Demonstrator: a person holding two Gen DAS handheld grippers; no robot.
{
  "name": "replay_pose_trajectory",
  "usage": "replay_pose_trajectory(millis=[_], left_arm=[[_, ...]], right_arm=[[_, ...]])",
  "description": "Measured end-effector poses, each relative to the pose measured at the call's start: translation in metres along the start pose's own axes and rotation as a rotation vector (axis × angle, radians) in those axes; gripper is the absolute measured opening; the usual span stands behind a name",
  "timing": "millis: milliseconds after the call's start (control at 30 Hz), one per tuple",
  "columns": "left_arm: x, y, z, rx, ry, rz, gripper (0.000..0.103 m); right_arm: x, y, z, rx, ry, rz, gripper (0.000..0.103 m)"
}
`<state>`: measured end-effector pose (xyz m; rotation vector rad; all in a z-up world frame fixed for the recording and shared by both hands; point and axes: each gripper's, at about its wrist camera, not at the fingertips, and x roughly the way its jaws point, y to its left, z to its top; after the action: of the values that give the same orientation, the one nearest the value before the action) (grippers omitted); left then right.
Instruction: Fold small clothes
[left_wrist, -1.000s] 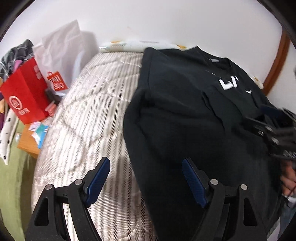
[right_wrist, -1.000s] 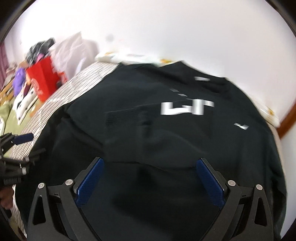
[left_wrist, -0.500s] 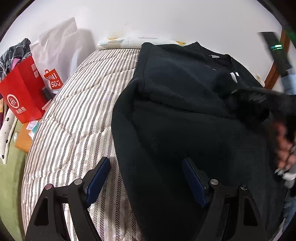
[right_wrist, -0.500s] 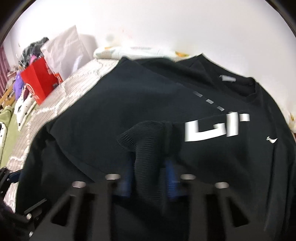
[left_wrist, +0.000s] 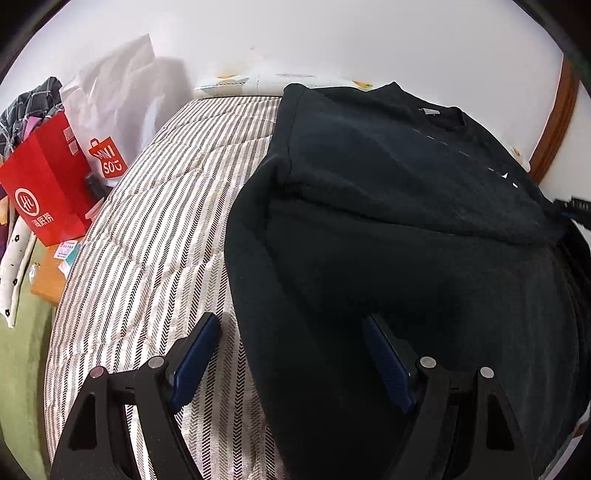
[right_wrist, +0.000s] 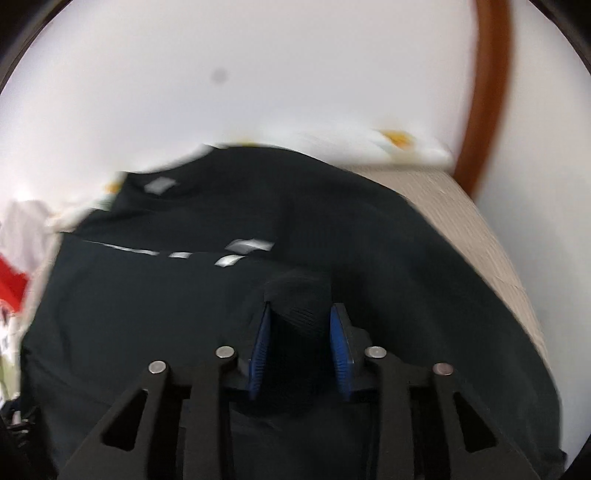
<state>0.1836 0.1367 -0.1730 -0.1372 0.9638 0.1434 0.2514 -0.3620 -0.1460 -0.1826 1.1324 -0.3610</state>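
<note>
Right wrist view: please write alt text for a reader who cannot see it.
The right gripper holds a ribbed cuff of the black sweatshirt between its blue pads, jaws opening. The sweatshirt lies on a bed by a white wall; the picture is blurred.

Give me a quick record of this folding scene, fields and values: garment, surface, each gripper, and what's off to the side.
garment: black sweatshirt with white print, spread flat, its left sleeve drawn across the chest
surface: striped bedcover on a bed against a white wall
left gripper: open, empty, poised above the sweatshirt's near left edge
right gripper: jaws opening, ribbed sleeve cuff between the pads, pads at the cuff's sides
side items: red paper bag, white shopping bag, beyond the bed's left edge
</note>
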Motion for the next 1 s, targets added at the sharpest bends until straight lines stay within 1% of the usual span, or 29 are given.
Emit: replay_pose_trajectory(millis=[33,67,133,167,233,300,333,367,400,433,467,500,600,633,667,733,800,867,933,1000], left_arm=[[0.0,0.0,0.001,-0.001,0.003,0.0,0.079],[0.0,0.0,0.001,-0.003,0.006,0.0,0.079],[-0.001,0.001,0.001,-0.013,0.01,-0.005,0.079],[-0.002,0.002,0.001,-0.019,0.012,-0.009,0.079],[-0.004,0.004,0.0,-0.025,0.017,0.001,0.079],[-0.006,0.006,-0.003,-0.026,0.019,0.013,0.079],[-0.008,0.008,-0.006,-0.026,0.021,0.018,0.079],[-0.009,0.01,-0.008,-0.027,0.023,0.021,0.079],[-0.011,0.011,-0.01,-0.028,0.027,0.02,0.079],[-0.013,0.014,-0.013,-0.031,0.03,0.016,0.079],[-0.015,0.015,-0.016,-0.033,0.032,0.011,0.079],[-0.017,0.016,-0.019,-0.033,0.034,0.005,0.079],[-0.027,0.017,-0.03,-0.029,0.032,-0.03,0.079],[-0.03,0.016,-0.034,-0.029,0.033,-0.047,0.078],[-0.033,0.016,-0.039,-0.028,0.031,-0.063,0.078],[-0.041,0.013,-0.048,-0.021,0.022,-0.08,0.077],[-0.048,0.012,-0.058,-0.015,0.023,-0.099,0.077],[-0.056,0.012,-0.069,-0.024,0.025,-0.138,0.077],[-0.063,0.012,-0.082,-0.026,0.029,-0.182,0.075],[-0.071,0.011,-0.094,-0.022,0.022,-0.212,0.073]], right_arm=[[0.001,-0.01,-0.002,0.017,-0.004,-0.03,0.034],[-0.002,-0.02,-0.005,0.037,-0.013,-0.02,0.034],[-0.008,-0.024,-0.01,0.065,-0.038,0.04,0.037],[-0.009,-0.018,-0.011,0.053,-0.049,0.056,0.038],[-0.009,-0.001,-0.015,-0.015,-0.062,0.067,0.04],[0.001,0.016,-0.018,-0.067,-0.046,0.058,0.039],[0.01,0.019,-0.022,-0.082,-0.023,0.048,0.039],[0.019,0.021,-0.023,-0.085,-0.005,0.033,0.037],[0.028,0.016,-0.027,-0.087,0.021,0.002,0.037],[0.033,0.015,-0.03,-0.087,0.04,-0.01,0.037],[0.033,0.012,-0.033,-0.085,0.042,-0.004,0.037],[0.028,0.011,-0.035,-0.083,0.034,-0.006,0.037],[-0.004,0.008,-0.041,-0.077,0.008,-0.015,0.043],[-0.015,0.006,-0.045,-0.076,-0.005,-0.01,0.049],[-0.031,0.003,-0.053,-0.075,-0.021,-0.007,0.057],[-0.051,-0.005,-0.069,-0.076,-0.034,-0.018,0.064],[-0.07,-0.013,-0.09,-0.075,-0.037,-0.048,0.065],[-0.081,-0.028,-0.115,-0.064,-0.016,-0.073,0.065],[-0.093,-0.041,-0.14,-0.045,0.006,-0.063,0.065],[-0.1,-0.051,-0.158,-0.03,0.019,-0.05,0.065]])
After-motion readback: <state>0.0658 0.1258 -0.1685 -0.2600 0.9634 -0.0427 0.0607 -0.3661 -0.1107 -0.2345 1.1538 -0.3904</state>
